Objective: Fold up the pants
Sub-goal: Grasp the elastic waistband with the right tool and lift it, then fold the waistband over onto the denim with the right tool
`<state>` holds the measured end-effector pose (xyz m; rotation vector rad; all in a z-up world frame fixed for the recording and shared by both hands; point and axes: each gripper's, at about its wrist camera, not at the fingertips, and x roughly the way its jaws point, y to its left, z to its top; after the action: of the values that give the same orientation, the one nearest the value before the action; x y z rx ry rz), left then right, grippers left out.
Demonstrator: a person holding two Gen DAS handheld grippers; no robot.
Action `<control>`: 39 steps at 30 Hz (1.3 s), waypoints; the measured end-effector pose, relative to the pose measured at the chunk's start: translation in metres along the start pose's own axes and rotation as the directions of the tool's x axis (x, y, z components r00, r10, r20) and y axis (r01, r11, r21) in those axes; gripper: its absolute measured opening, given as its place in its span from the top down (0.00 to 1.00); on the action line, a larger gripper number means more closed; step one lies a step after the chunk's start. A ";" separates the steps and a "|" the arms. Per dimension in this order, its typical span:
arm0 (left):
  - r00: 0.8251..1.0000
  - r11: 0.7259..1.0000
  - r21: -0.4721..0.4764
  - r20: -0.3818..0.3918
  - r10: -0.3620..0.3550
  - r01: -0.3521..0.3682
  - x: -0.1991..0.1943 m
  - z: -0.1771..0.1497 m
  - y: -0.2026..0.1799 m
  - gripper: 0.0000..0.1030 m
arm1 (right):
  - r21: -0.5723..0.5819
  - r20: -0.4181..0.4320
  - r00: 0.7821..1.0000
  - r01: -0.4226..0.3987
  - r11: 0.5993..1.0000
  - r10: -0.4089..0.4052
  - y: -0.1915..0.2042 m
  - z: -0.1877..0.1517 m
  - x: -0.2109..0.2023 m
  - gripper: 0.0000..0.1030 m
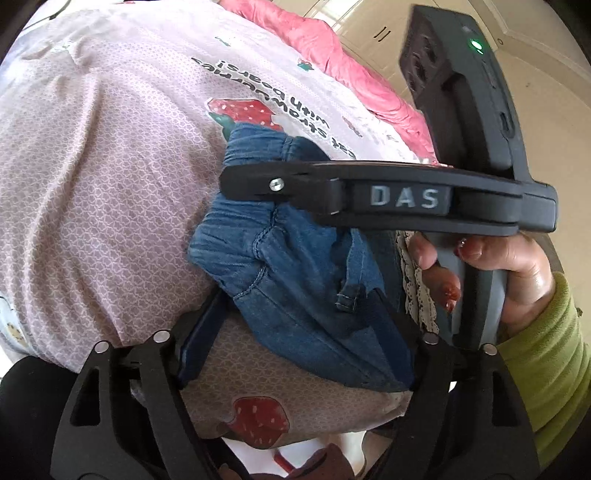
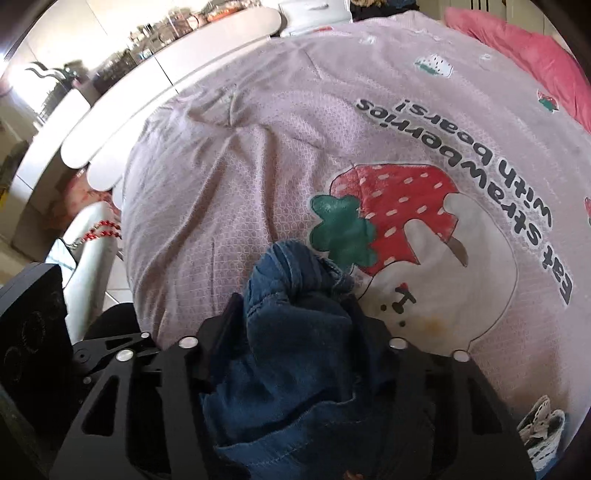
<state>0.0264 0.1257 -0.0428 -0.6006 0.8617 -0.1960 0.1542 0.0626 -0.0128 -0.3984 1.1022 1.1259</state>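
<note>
The blue denim pants (image 1: 295, 280) hang bunched between both grippers above the pink strawberry-print bedsheet (image 1: 110, 184). My left gripper (image 1: 295, 332) is shut on the pants, with denim pinched between its fingers. In the left wrist view my right gripper (image 1: 251, 181) crosses from the right, held by a hand, its tip clamped on the waistband. In the right wrist view my right gripper (image 2: 291, 314) is shut on a thick wad of the pants (image 2: 295, 350), which fills the space between its fingers, over the bedsheet (image 2: 258, 166).
A pink quilt (image 1: 351, 62) lies at the far side of the bed and shows in the right wrist view (image 2: 535, 55). A white scalloped headboard (image 2: 147, 96) and a cluttered shelf (image 2: 166, 33) stand at the left. Cupboards (image 1: 376, 26) are behind.
</note>
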 end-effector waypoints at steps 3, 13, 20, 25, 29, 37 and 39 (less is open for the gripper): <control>1.000 1.000 -0.018 0.012 -0.020 0.020 -0.003 0.000 0.001 0.27 | 0.044 0.074 0.994 -0.086 0.995 0.083 -0.009 -0.010 -0.025 0.62; 0.989 0.989 -0.041 -0.032 -0.144 0.142 0.010 0.005 -0.027 0.22 | 0.077 0.248 0.950 -0.215 0.973 0.190 -0.033 -0.046 -0.103 0.66; 0.986 0.985 0.056 -0.026 -0.164 0.165 0.011 0.012 -0.081 0.23 | 0.100 0.312 0.934 -0.216 0.971 0.175 -0.056 -0.075 -0.137 0.65; 0.986 0.981 0.098 -0.045 -0.162 0.166 0.019 0.011 -0.109 0.23 | 0.122 0.348 0.924 -0.213 0.970 0.159 -0.074 -0.096 -0.151 0.64; 0.983 0.975 0.137 -0.067 -0.169 0.177 0.030 0.009 -0.133 0.23 | 0.152 0.385 0.912 -0.218 0.964 0.145 -0.090 -0.113 -0.163 0.63; 0.966 0.941 0.253 -0.181 -0.184 0.227 0.070 -0.012 -0.177 0.22 | 0.283 0.483 0.873 -0.224 0.932 0.063 -0.134 -0.174 -0.201 0.37; 0.957 0.934 0.262 -0.219 -0.189 0.244 0.075 -0.023 -0.179 0.22 | 0.345 0.461 0.887 -0.145 0.927 -0.033 -0.145 -0.192 -0.208 0.37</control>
<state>0.0711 -0.0600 -0.0016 -0.4072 0.9303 -0.5793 0.1821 -0.2499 0.0425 0.2002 0.8753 0.9660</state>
